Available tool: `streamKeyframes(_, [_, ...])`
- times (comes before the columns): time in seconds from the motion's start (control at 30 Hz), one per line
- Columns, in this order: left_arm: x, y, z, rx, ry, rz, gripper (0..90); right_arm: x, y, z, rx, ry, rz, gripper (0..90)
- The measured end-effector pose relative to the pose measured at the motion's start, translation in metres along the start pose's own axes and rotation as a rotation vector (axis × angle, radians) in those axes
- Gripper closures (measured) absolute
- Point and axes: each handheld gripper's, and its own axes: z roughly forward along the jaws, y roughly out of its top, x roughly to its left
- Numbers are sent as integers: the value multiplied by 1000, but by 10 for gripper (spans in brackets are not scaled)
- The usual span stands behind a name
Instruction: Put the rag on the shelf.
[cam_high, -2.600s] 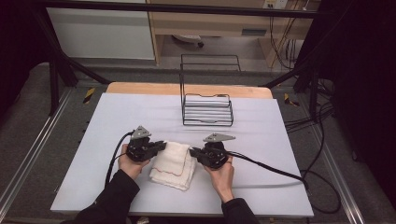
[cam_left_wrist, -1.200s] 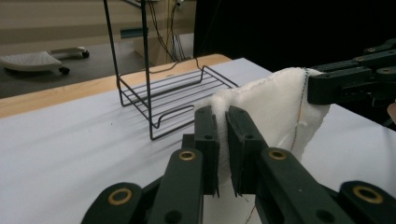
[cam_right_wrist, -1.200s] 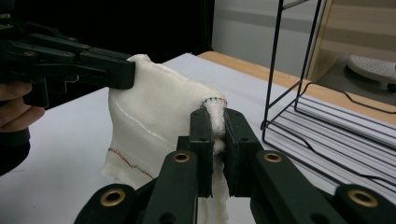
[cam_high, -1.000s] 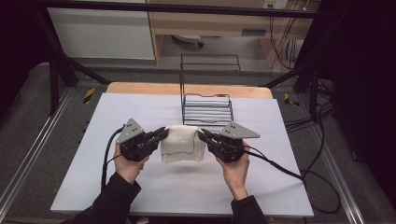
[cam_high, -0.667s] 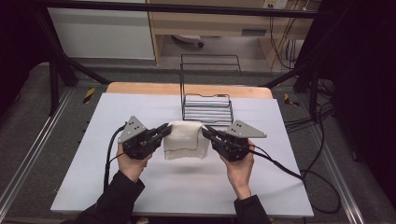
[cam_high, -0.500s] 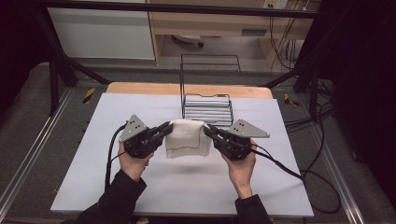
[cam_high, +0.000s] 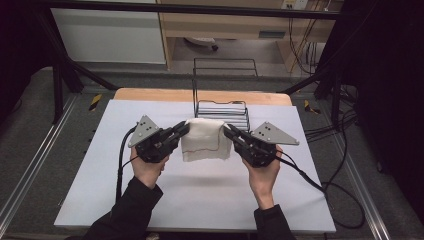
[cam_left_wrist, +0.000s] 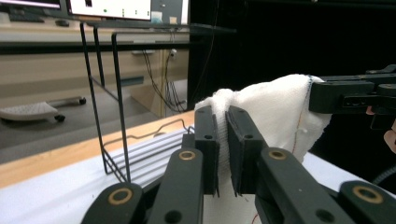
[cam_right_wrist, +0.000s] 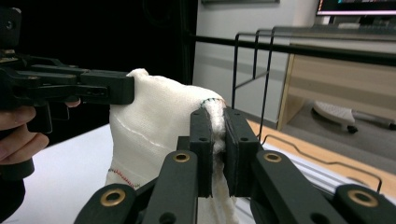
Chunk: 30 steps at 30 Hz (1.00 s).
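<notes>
A folded white cloth (cam_high: 205, 141) with a thin red stitch line hangs in the air between my two grippers, above the white table top (cam_high: 200, 200). My left gripper (cam_high: 181, 131) is shut on the cloth's left top corner, and the left gripper view shows the cloth (cam_left_wrist: 275, 112) pinched between the black jaws. My right gripper (cam_high: 229, 132) is shut on the right top corner; in its own view the cloth (cam_right_wrist: 149, 126) bulges out of the jaws. Each gripper view also shows the other gripper farther off, clamped on the far corner.
A black wire rack (cam_high: 222, 97) stands just behind the cloth at the back middle of the table, its tall back frame (cam_left_wrist: 105, 93) rising beside it. A wooden strip (cam_high: 150, 95) runs along the far edge. Cables (cam_high: 310, 180) trail off to the right.
Both grippers have lifted the cloth off the table and carried it farther back, towards the wire rack. The cloth now hangs spread between them.
</notes>
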Motion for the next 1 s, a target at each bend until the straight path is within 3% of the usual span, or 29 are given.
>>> streamKeyframes(0.77, [-1, 37, 11, -116, 6, 13, 830, -8, 33, -2, -115, -41, -18, 833])
streamKeyframes(1.0, [0, 44, 13, -126, 10, 18, 830, -10, 38, -1, -146, -43, -14, 833])
